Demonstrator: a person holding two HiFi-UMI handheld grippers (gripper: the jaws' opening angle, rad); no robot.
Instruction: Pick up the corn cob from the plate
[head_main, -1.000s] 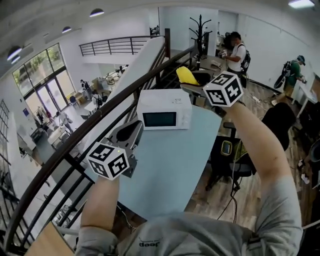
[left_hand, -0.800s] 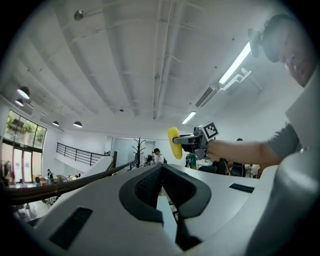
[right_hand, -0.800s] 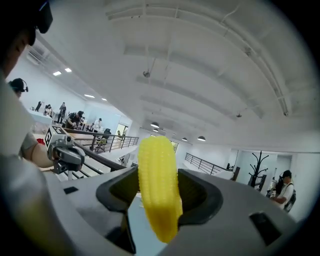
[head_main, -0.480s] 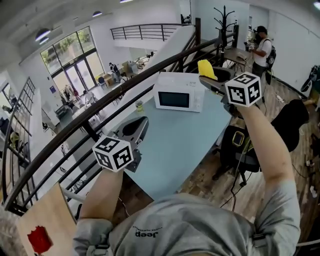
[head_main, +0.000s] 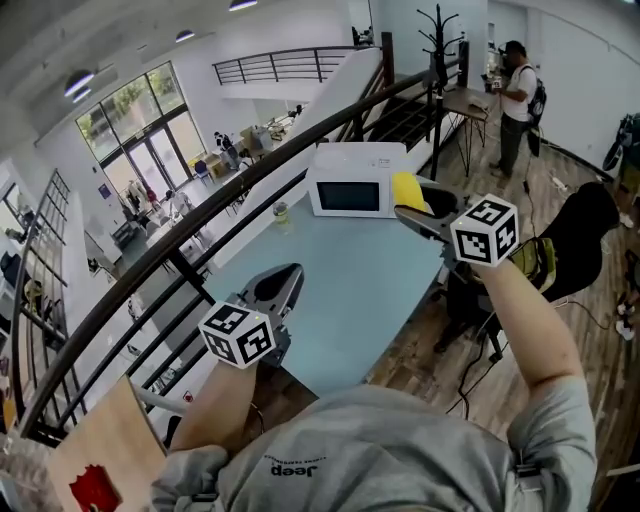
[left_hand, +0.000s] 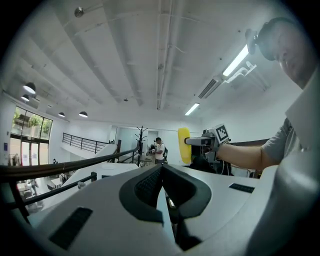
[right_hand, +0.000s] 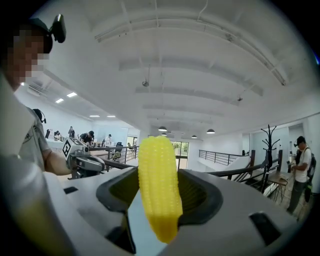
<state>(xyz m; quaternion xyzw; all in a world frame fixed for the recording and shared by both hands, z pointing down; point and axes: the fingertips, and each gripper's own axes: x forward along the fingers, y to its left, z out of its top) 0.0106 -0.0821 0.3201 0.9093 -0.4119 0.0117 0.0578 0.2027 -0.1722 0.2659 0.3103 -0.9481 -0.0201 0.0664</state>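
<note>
While the right gripper (head_main: 412, 207) clamps the corn cob (right_hand: 159, 185), the left gripper (head_main: 286, 282) is closed and empty; the shirt print (head_main: 297, 467) reads "Jeep"

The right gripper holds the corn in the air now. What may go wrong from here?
1. The corn stands upright in the right gripper, with much of it above the jaws; it may tilt or slip out.
2. It appears close to the microwave; a sideways swing might hit it.
3. If dropped, it could roll off the table onto the floor.
</note>
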